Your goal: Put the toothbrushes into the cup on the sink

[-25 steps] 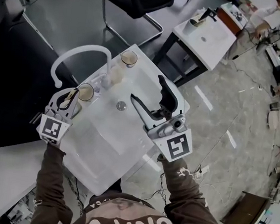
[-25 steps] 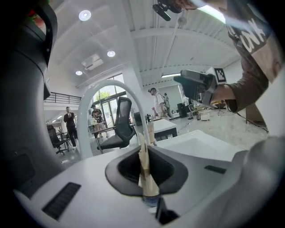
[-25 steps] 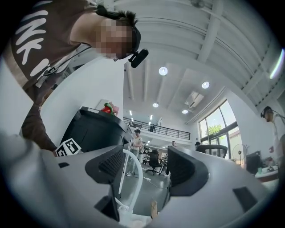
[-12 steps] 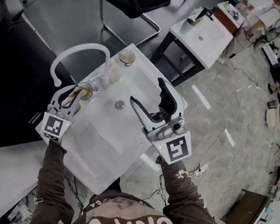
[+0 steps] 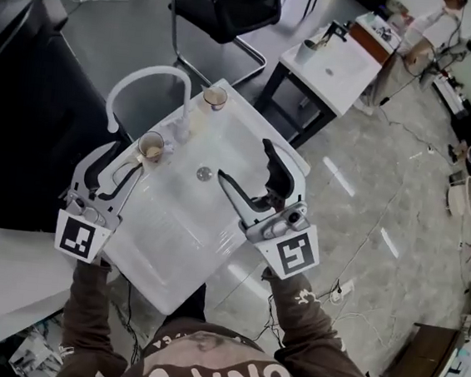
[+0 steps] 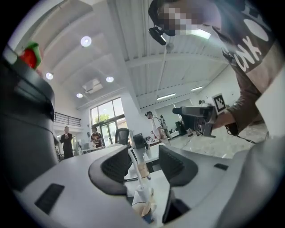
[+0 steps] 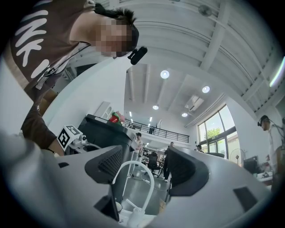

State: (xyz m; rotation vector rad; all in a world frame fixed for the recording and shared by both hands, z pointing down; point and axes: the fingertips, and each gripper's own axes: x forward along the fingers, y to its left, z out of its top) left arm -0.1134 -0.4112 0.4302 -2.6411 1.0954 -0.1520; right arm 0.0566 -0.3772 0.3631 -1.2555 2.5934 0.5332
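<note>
The cup stood on the left rim of the sink, left of centre in the head view and just beside the foot of the white faucet. Something pale rested inside it, probably a toothbrush, though neither view was sharp enough to be sure. The left gripper sat just below and left of the cup, its jaws opening wide, with nothing pressed between the pads. Its own view showed the cup low in the gap and clear of both pads. The right gripper hung over the basin at the centre of the frame, near the drain. Its jaws were spread and empty, with only the distant faucet arch framed between them. A second cup stood at the sink's far corner, higher in the frame, and no loose toothbrush could be made out on the sink.

The step in hand appeared to be the release at the cup. To do it well, the left jaws would need to be fully apart before any retreat. The gripper should then draw back along its own line, toward the lower left, so that neither pad snagged the handle or nudged the cup off the narrow rim, and so that it stayed clear of the faucet
</note>
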